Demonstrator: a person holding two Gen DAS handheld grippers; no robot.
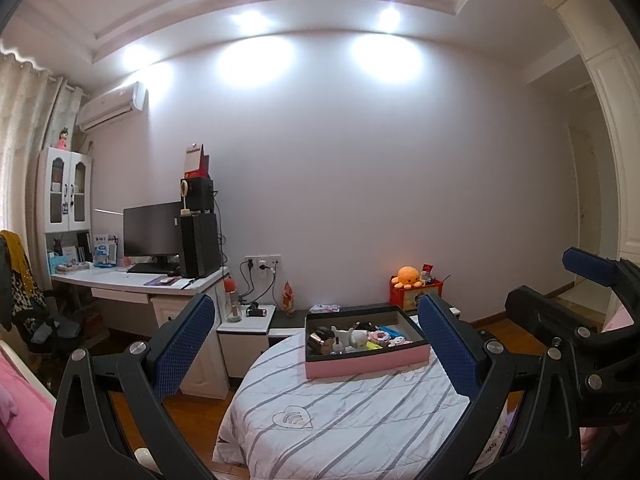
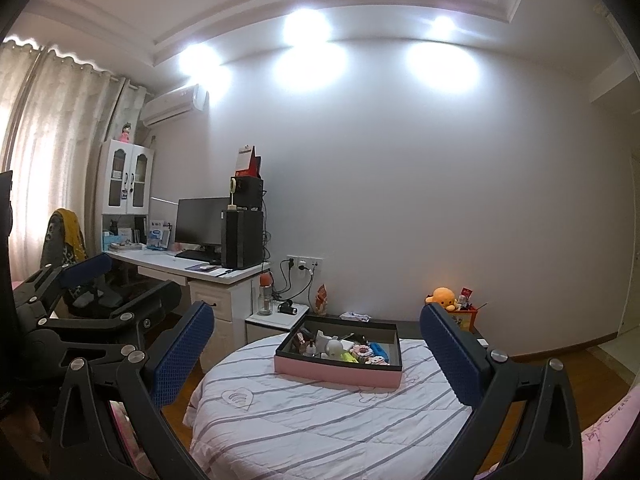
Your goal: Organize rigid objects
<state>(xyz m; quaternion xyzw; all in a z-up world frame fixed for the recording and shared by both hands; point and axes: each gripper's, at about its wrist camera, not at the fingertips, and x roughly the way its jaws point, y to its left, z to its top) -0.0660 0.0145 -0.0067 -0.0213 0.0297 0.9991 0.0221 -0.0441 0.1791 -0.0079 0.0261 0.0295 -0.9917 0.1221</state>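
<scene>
Sitting on striped quilt: pink tray, black-lined, trinket-crammed; left claw, right claw both spread, empty.

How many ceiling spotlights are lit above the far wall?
3 spotlights: one left near the air conditioner, at; one in the middle; one right. Others may be out of view.

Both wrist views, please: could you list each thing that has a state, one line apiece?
Left gripper: open, empty, raised short of the box.
Right gripper: open, empty, raised.
Pink box: lidless, small items inside, resting on the striped cover.
Monitor: screen dark.
Cabinet doors: shut.
Ceiling lights: on.
</scene>
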